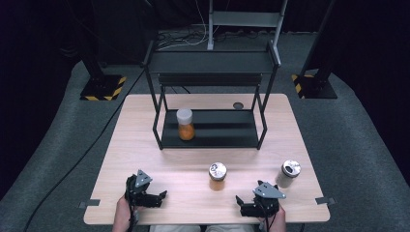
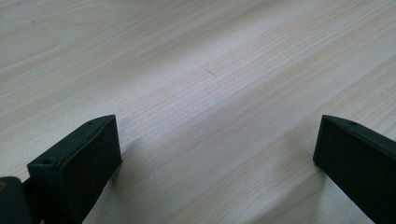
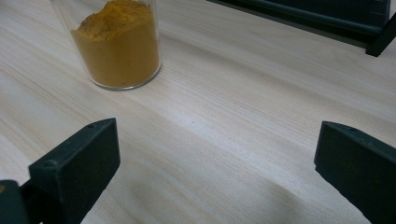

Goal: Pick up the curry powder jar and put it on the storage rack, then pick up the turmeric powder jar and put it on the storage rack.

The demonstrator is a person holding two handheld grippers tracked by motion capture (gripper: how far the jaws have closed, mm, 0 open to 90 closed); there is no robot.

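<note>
A glass jar of orange powder with a silver lid [image 1: 217,176] stands on the wooden table [image 1: 145,145] near the front middle. In the right gripper view the same jar [image 3: 116,46] stands ahead and to the left of the jaws. My right gripper [image 1: 240,203] [image 3: 217,158] rests low at the front right, open, pointing left toward that jar, with nothing between its jaws. My left gripper [image 1: 163,197] [image 2: 217,154] lies at the front left, open over bare wood. A second orange jar with a white lid [image 1: 185,124] stands on the lower shelf of the black rack [image 1: 212,137].
A pale jar with a silver lid [image 1: 288,174] stands at the front right, just behind my right gripper. The rack's foot [image 3: 378,42] shows at the top right of the right gripper view. A small round hole [image 1: 238,105] sits in the table behind the rack.
</note>
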